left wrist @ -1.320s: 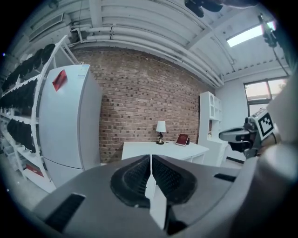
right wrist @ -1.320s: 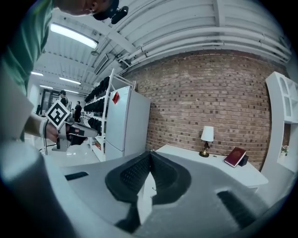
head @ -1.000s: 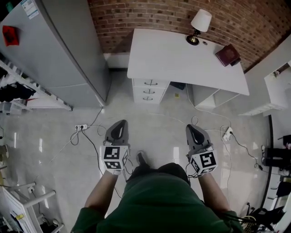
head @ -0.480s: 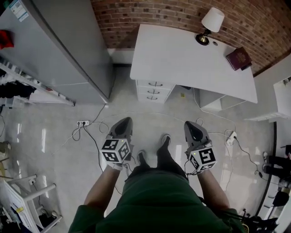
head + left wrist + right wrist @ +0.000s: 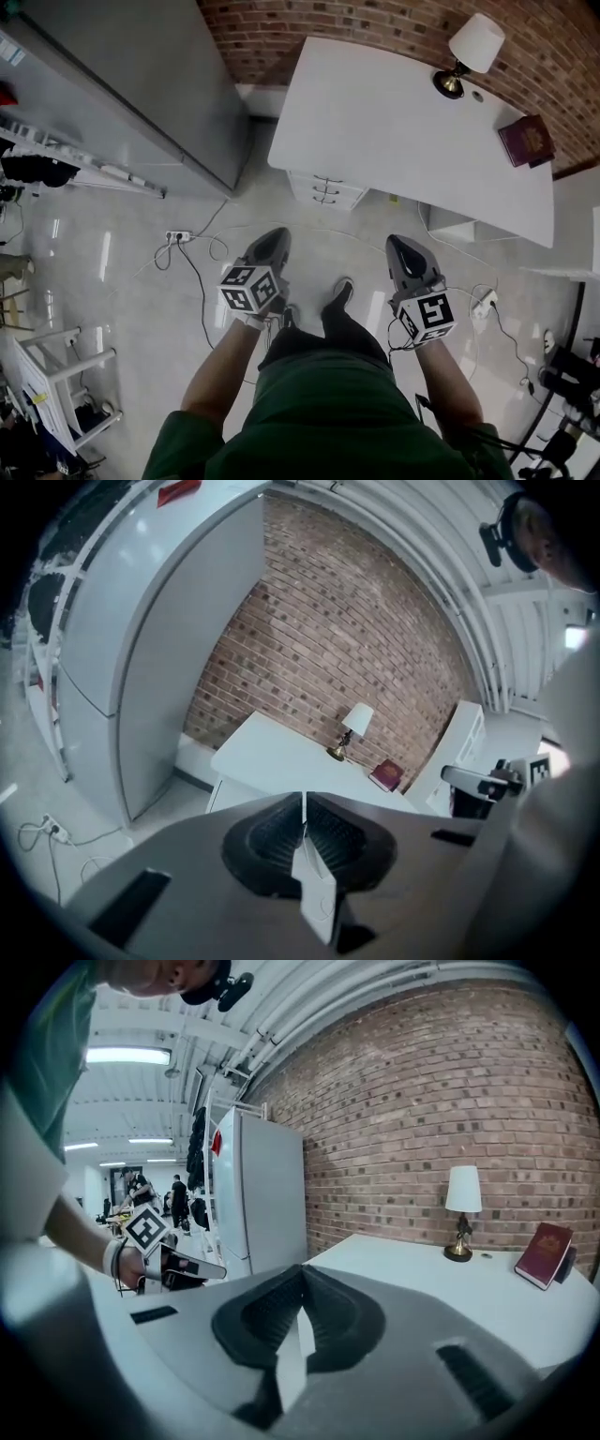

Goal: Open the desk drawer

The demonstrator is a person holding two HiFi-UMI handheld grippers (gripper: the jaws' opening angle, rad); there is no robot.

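The white desk [image 5: 403, 122] stands against the brick wall. Its stack of three drawers [image 5: 326, 190] sits shut under its left end, each with a small dark handle. My left gripper [image 5: 274, 238] hangs over the floor short of the drawers, jaws shut with nothing between them. My right gripper [image 5: 401, 246] is level with it to the right, also shut and empty. In the left gripper view the left gripper [image 5: 303, 801] points at the desk [image 5: 267, 757]. The right gripper [image 5: 302, 1274] looks across the desk top [image 5: 450, 1288].
A grey fridge [image 5: 122, 84] stands left of the desk. A power strip [image 5: 172, 236] and cables trail over the floor near my left gripper. A lamp [image 5: 469, 52] and a red book [image 5: 527, 141] rest on the desk. A white rack [image 5: 56, 375] is at lower left.
The person has stepped toward the desk, one foot now forward. Both grippers have moved closer to the drawers, and the left one has rolled. Both stayed shut.
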